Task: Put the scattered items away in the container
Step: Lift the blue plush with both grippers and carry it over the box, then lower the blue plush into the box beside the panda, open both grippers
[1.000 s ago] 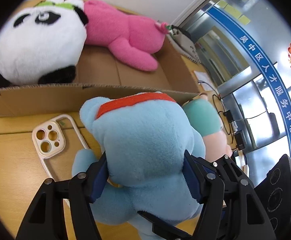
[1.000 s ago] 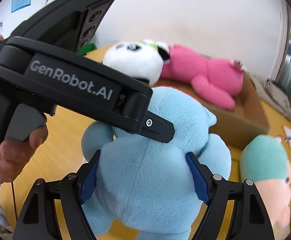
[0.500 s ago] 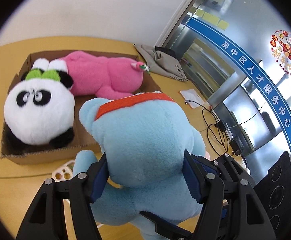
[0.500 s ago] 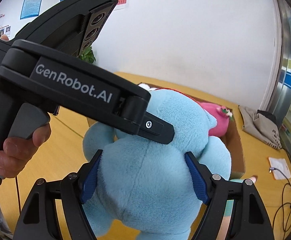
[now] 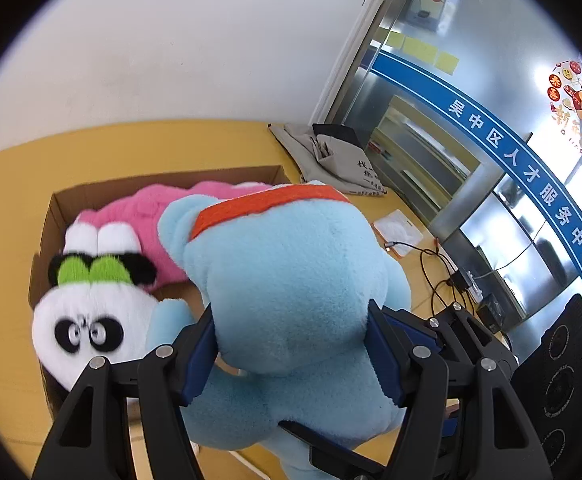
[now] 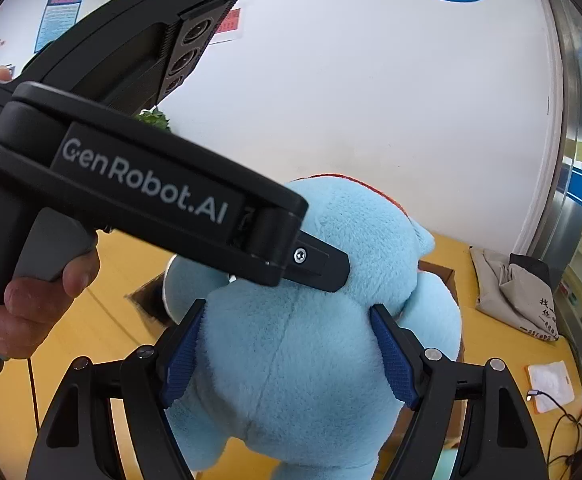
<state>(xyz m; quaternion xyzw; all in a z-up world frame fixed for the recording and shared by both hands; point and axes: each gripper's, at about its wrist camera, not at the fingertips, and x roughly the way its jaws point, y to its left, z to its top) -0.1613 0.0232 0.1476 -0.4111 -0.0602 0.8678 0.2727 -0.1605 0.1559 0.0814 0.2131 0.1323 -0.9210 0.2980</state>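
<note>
1. Left wrist view: the left gripper (image 5: 291,354) is closed on the large light-blue plush toy with an orange band (image 5: 291,280), its blue pads pressed into the fur on both sides; the toy hangs in the air, over the near part of the open brown cardboard box (image 5: 51,216) on the yellow wooden table (image 5: 3,208).
2. To do this step well, I judge both hands should carry the toy together, level, to the free floor of the box at its right side, lower it until it rests, and only then loosen the pads.
3. Count in this view: one box; two toys already inside it, one white-and-black panda plush (image 5: 87,320) and one pink plush (image 5: 147,216); one grey cloth bag (image 5: 331,156) and one white card (image 5: 397,230) on the table.
4. Right wrist view: the right gripper (image 6: 291,354) also clamps the blue toy, lower on its body; the left tool crosses above, held by a hand (image 6: 35,304).
5. Count in this view: two grippers, one blue toy; the box is mostly hidden, so I cannot count its contents here.
</note>
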